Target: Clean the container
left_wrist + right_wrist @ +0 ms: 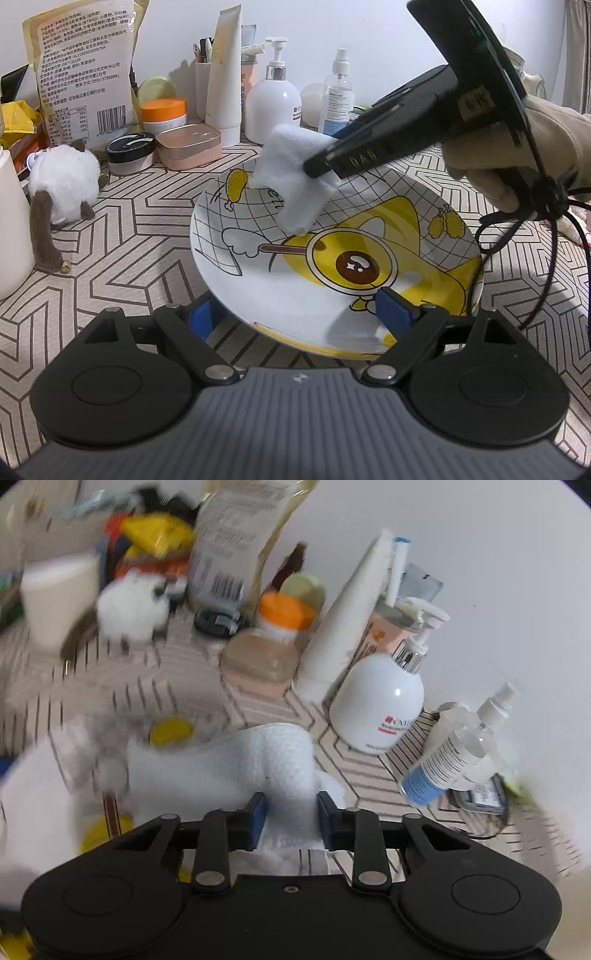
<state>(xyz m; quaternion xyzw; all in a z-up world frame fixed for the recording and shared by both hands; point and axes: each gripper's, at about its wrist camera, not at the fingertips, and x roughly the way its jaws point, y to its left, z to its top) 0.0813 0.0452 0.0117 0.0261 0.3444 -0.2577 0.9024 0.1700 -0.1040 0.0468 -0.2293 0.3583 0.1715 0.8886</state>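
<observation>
While the plate [295, 288] tilts up off the patterned tablecloth [122, 258], I hold its near rim clamped in the left gripper [301, 314], so the printed face is turned toward the wiping tool. My right gripper [291, 821] is closed on a folded white cloth [295, 184], whose hanging end touches the plate's upper middle. Bottles [273, 107] and jars [164, 114] stand well behind, clear of the stroke.

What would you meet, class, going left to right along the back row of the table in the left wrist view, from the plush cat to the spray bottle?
Plush cat → black round jar → pink case → tall white tube → white pump bottle → clear spray bottle.
</observation>
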